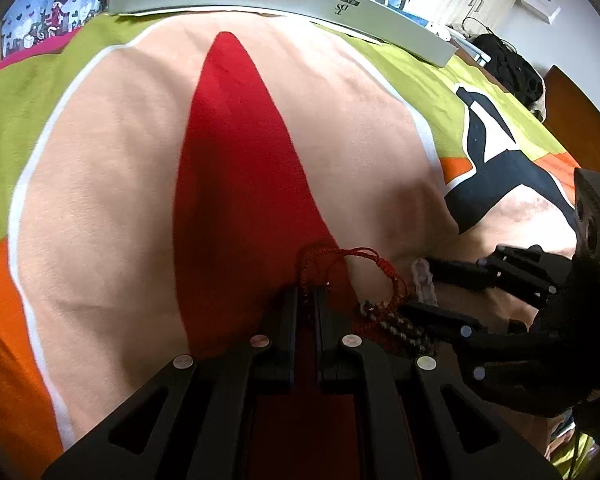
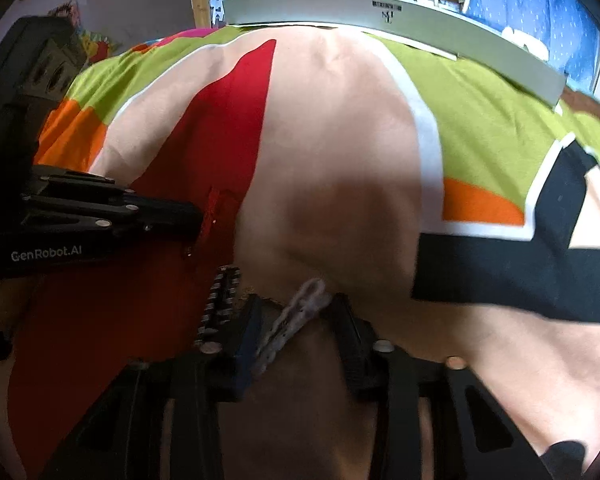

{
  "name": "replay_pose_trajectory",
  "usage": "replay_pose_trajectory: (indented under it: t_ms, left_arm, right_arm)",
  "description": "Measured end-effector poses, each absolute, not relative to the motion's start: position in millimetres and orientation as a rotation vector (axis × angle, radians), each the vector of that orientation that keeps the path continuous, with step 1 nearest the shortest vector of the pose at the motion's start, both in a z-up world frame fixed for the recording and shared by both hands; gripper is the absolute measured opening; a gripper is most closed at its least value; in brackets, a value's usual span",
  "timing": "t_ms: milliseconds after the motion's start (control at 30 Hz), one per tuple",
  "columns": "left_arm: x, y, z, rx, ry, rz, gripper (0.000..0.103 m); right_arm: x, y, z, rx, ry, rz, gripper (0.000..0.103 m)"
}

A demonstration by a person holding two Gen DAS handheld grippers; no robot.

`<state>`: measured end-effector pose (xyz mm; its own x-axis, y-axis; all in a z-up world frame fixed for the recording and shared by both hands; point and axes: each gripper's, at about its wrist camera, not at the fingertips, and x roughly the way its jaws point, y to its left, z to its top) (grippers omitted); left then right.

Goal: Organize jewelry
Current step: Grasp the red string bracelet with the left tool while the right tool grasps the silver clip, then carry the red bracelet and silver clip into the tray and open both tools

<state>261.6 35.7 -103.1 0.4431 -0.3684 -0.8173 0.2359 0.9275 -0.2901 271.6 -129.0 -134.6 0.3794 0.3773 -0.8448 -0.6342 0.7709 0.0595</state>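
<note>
Red cord bracelet (image 1: 332, 268), near edge of bed (image 1: 112, 184): clamped in left gripper (image 1: 307, 300) fingers. Pale chain (image 2: 300, 312) between right gripper (image 2: 296, 316) fingers, apart. Lift slowly; beaded strand (image 2: 220, 300) lies tangled close.

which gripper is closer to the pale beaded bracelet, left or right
Right. The right gripper has the pale beaded bracelet lying between its open fingers. The left gripper sits off to the left of it, pinching the red cord bracelet over the blanket's red patch.
</note>
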Motion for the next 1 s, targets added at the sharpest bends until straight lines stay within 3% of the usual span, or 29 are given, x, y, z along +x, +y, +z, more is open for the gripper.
replay_pose_trajectory:
  t_ms: [133, 600, 1000]
  left_arm:
    - [255, 35, -99, -0.122, 1.017, -0.36, 0.005]
    - [221, 17, -69, -0.091, 0.882, -0.37, 0.005]
    - [195, 19, -45, -0.121, 0.813, -0.365, 0.005]
  right_arm:
    - [270, -139, -135, -0.203, 0.994, 0.648, 0.016]
    - [226, -184, -100, -0.011, 0.822, 0.611, 0.016]
    - [216, -204, -79, 0.124, 0.786, 0.606, 0.016]
